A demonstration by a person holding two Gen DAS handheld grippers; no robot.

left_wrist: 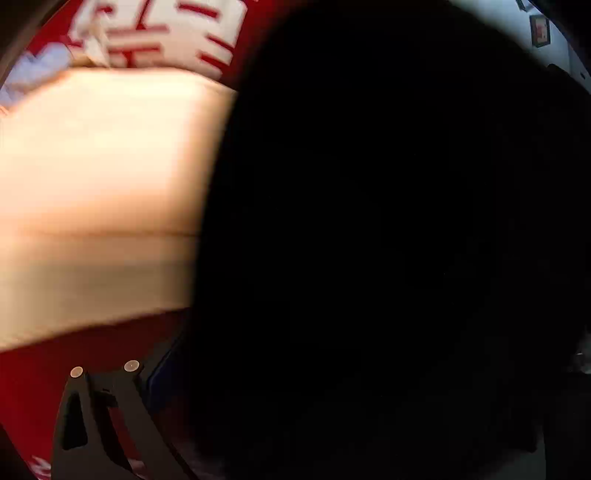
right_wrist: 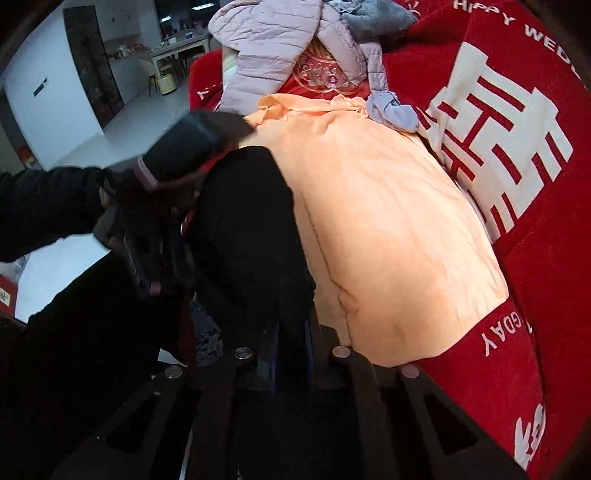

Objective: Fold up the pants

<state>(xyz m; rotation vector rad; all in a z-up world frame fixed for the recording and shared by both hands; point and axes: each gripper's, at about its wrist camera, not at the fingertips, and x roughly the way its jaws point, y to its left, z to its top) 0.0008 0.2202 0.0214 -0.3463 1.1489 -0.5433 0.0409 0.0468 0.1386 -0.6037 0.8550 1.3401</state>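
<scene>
The black pants (right_wrist: 243,221) are hanging in a dark fold at the near left edge of a peach cloth (right_wrist: 388,229), their lower end running straight down into my right gripper (right_wrist: 291,332). Its jaws are standing almost together, pinching the black fabric between them. From my left wrist camera the same black fabric (left_wrist: 388,240) is filling the whole right side of the view, close to the lens and blurred, so I am seeing no detail in it.

My left gripper (right_wrist: 140,254) is showing in the right wrist view as a dark, blurred shape just left of the pants, with a hand (right_wrist: 184,147) in black and a pink cuff lying above it and a black sleeve (right_wrist: 44,206) trailing off to the left. In its own camera only the left finger (left_wrist: 110,413) is showing, set far out to the left; the other is hiding behind the cloth, so I cannot tell whether these jaws are gripping anything.

The peach cloth is lying spread and lightly creased over a red cover (right_wrist: 535,295) printed with large white characters and lettering. At the far end a pink quilted jacket (right_wrist: 273,44) is lying in a heap, a grey garment (right_wrist: 376,14) to its right, and a small lavender piece (right_wrist: 395,110) is touching the far edge of the peach cloth. Far left, beyond the pale floor (right_wrist: 140,122), a table (right_wrist: 177,48) is standing.
</scene>
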